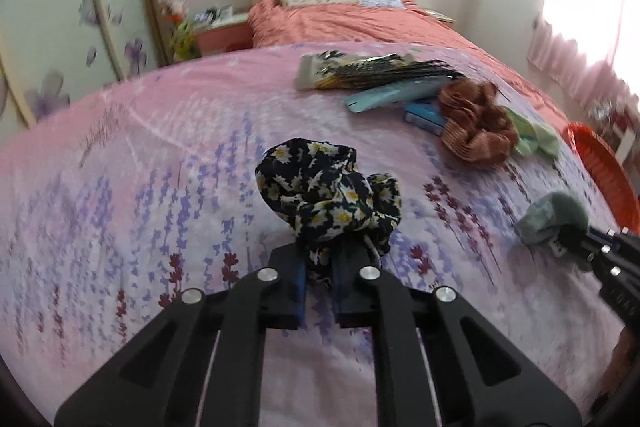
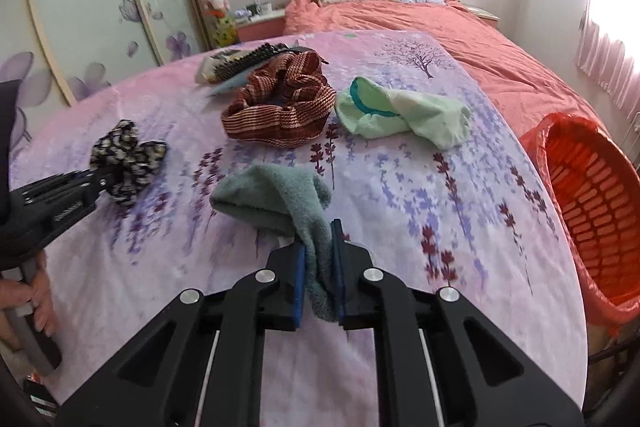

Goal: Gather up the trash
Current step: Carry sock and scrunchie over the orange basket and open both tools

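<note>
L gripper (image 1: 320,281): clenched on the black daisy-print fabric scrunchie (image 1: 328,195); cloth pinched low between the blue pads, bulk bunched ahead of the tips.
R gripper (image 2: 320,277): clenched on the grey-green terry sock (image 2: 276,199); one end caught between the pads, rest slumped fwd-left on the lavender-print pink bedspread (image 2: 400,195).
Step in hand (est.): lift both items, carry to the orange plastic slatted basket with red liner (image 2: 592,211), off the bed's right edge.
Do it well: keep both grips tight; raise until the sock's free end clears the bedspread; clear the basket rim before letting go; R first, being nearer.
Sock axis: long axis runs from pads up-left; free end points away from the gripper.
Scrunchie axis: crumpled lump, no clear long axis.
Left on bed: red-brown striped cloth (image 2: 280,107), pale green sock (image 2: 404,119).
</note>
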### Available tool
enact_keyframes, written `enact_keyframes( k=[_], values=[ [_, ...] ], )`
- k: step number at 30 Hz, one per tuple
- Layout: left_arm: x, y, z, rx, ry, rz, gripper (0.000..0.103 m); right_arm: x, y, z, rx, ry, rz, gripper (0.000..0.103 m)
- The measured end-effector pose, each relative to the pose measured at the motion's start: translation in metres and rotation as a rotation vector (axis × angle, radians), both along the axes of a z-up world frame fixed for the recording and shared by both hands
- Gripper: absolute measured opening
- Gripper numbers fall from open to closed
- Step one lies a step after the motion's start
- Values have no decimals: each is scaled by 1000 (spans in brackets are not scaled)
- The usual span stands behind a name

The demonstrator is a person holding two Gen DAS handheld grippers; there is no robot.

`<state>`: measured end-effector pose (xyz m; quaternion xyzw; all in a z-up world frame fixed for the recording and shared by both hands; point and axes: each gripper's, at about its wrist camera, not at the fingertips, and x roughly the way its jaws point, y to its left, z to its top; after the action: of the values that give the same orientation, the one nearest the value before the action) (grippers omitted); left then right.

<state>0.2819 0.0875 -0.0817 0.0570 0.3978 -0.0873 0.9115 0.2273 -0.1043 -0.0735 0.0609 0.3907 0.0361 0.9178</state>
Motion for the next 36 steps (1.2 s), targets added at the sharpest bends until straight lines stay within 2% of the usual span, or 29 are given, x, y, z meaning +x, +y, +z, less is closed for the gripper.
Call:
enact_keyframes(
  k=[9,18,24,30,36],
  values=[
    [-25,-21,21,-51,-41,-55,8,-27,-42,15,61,-58,-80,11],
    [-42,-74,44,-105,-71,-154,8,-46,-96,35,58,-123,-235,11],
    [-53,-132,63,-157,-81,-255,8,-59,-153,51,76,-189,-368,11],
    [-63,-215,80,-228,-86,-394,8,-67,-205,53,92,-213,-467,11],
    [-64,-295,75,-241,-60,-507,8,-67,-247,43,152,-215,-522,11]
  ],
)
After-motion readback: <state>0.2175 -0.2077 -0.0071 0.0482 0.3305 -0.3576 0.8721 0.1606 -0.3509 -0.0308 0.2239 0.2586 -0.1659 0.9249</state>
